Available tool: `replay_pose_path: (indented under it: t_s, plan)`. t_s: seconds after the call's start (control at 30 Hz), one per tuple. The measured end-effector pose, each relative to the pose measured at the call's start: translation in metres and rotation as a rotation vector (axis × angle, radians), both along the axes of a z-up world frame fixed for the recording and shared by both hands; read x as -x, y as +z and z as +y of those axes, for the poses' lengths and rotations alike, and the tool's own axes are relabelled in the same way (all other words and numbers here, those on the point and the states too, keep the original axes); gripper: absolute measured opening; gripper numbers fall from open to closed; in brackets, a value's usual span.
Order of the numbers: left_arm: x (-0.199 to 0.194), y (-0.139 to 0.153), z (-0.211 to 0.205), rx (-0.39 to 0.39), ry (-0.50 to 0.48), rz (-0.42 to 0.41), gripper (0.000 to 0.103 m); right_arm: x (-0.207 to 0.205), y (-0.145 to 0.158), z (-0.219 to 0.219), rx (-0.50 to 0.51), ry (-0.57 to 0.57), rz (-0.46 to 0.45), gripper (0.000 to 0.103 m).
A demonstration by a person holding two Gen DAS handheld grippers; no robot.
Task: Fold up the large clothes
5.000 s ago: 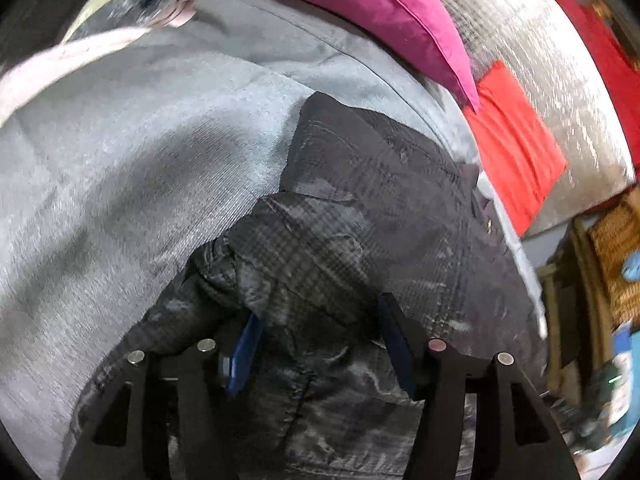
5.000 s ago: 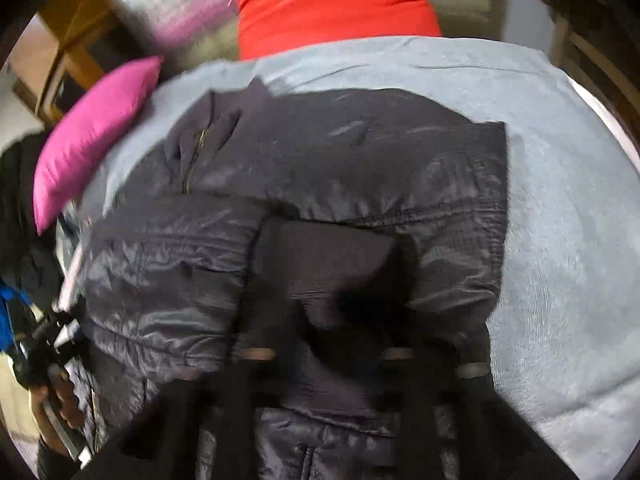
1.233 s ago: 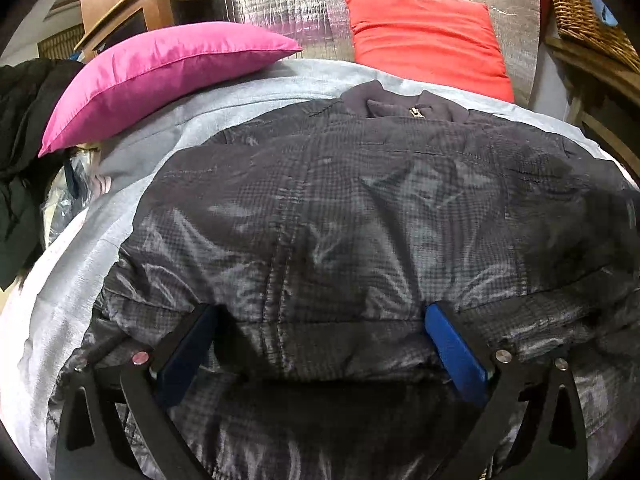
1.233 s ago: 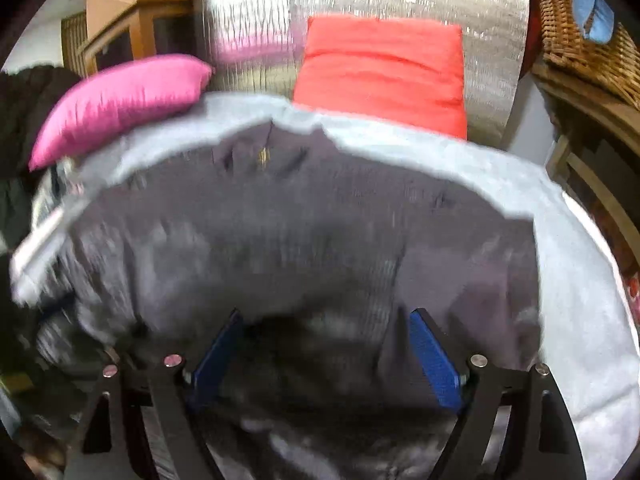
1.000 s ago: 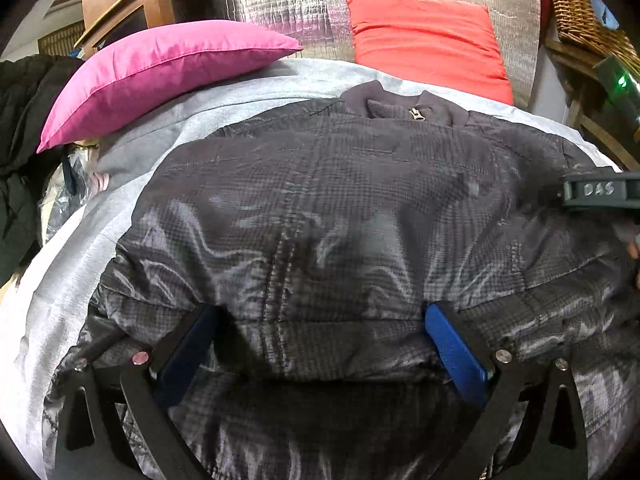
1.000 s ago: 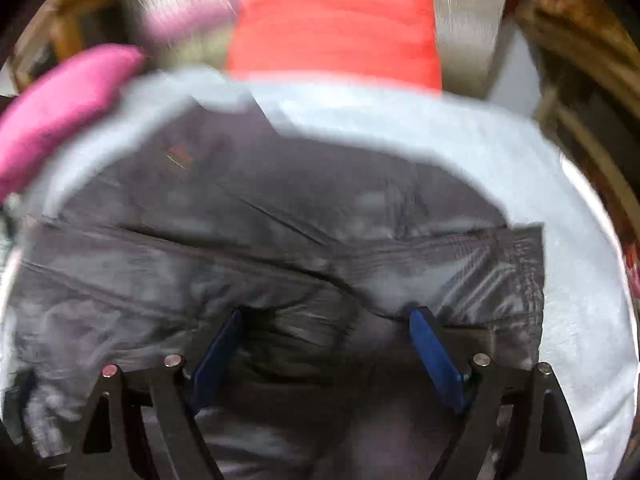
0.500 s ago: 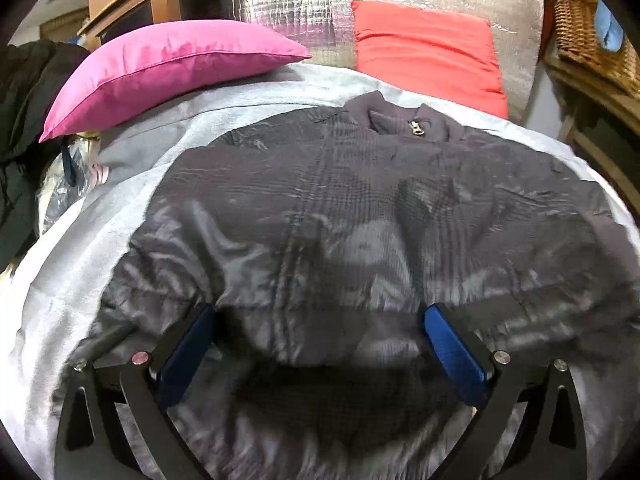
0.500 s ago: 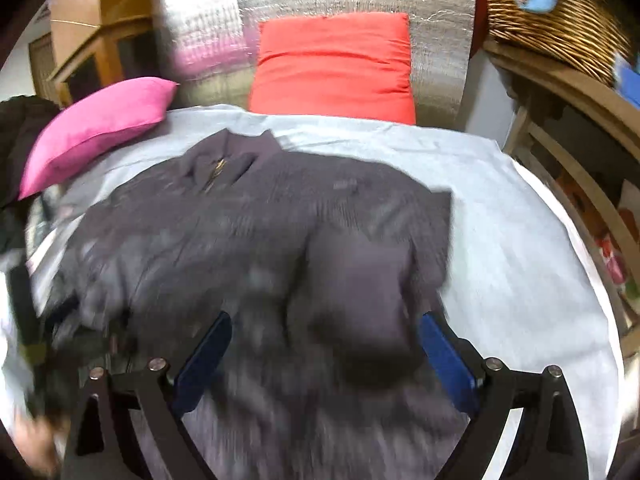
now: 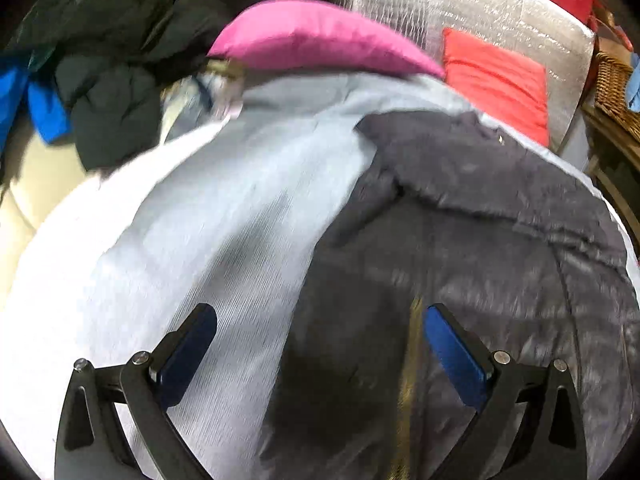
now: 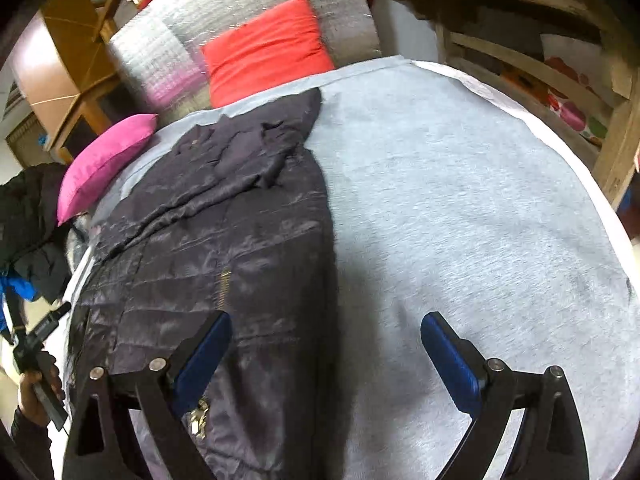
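A dark quilted jacket lies flat on the light grey bed cover, with its sleeves folded in over the body and its collar toward the cushions. My left gripper stands open and empty over the jacket's left edge, its left finger above the bare cover. My right gripper is open too, straddling the jacket's right edge; its left pad is over the fabric by the zip pull. The left view is blurred by motion.
A pink cushion, a red cushion and silver padding stand at the head. Dark and blue clothes pile at left. Wooden shelving and a wicker basket flank the right. A hand holds the other gripper's handle.
Both grippers have swung outward from the jacket's middle: the left one to its left edge, the right one to its right edge. The jacket lies narrower than five seconds ago, sleeves folded in.
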State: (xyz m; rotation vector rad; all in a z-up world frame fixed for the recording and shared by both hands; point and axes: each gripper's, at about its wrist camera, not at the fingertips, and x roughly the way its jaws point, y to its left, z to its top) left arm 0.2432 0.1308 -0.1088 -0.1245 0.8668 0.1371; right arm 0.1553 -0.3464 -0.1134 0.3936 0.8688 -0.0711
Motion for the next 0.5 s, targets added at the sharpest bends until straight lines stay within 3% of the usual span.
replay_pose_path:
  t_s: [0.13, 0.3, 0.4, 0.47, 0.5]
  plan:
    - [0.035, -0.001, 0.016, 0.071, -0.046, 0.013, 0.103, 0.011, -0.009, 0.009, -0.070, 0.021, 0.023, 0.097]
    - [0.089, 0.000, 0.032, 0.206, -0.095, 0.008, 0.103, 0.056, -0.024, 0.014, -0.177, 0.020, 0.038, 0.097]
    - [0.103, -0.013, 0.032, 0.282, -0.116, 0.064, 0.103, 0.083, -0.029, 0.014, -0.261, 0.012, 0.012, 0.096]
    - [0.104, -0.024, 0.032, 0.332, -0.116, 0.096, 0.103, 0.094, -0.030, 0.013, -0.330, 0.027, -0.011, 0.091]
    - [0.106, -0.028, 0.032, 0.365, -0.109, 0.107, 0.103, 0.097, -0.031, 0.014, -0.366, 0.035, -0.018, 0.081]
